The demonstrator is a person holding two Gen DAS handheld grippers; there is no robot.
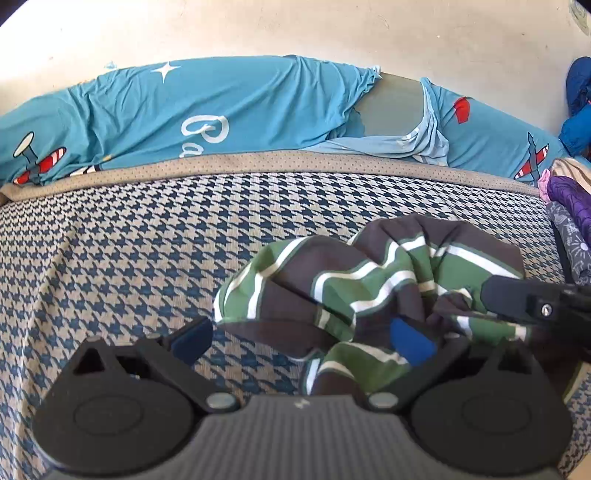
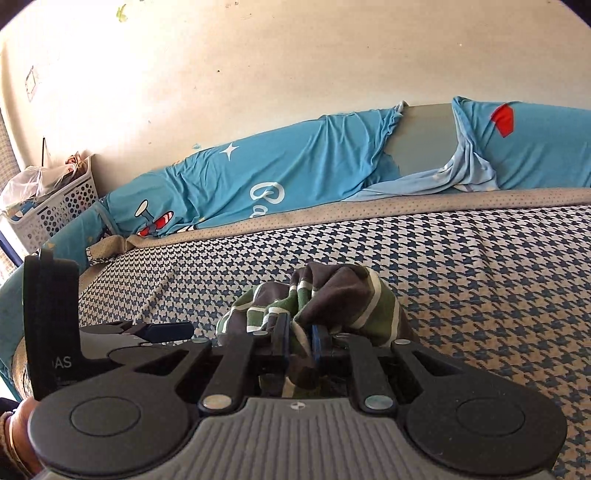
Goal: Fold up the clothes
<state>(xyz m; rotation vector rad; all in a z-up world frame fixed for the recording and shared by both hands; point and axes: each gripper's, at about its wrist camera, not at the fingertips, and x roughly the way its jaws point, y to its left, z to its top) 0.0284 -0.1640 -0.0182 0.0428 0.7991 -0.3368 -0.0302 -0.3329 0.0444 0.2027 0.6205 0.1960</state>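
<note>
Soft, light striped shirt (image 1: pixel 369 288) lies bunched mid-bed (image 1: pixel 147 240); right gripper (image 2: pixel 298 341) is clamped on a fold, left gripper (image 1: pixel 301 341) spread wide. Better hold: a hem or shoulder seam.

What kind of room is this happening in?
Probably a bedroom: a bed with a houndstooth cover, a long blue airplane-print cushion against the wall, and a laundry basket in the corner.

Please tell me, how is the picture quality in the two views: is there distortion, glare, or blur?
Left wrist view: strong fisheye bending curves the bed edge; the wall is bright, nearly washed out; the striped garment is sharp. Right wrist view: same curving, dark corners; cloth pinched in the right gripper is shadowed and soft.
</note>
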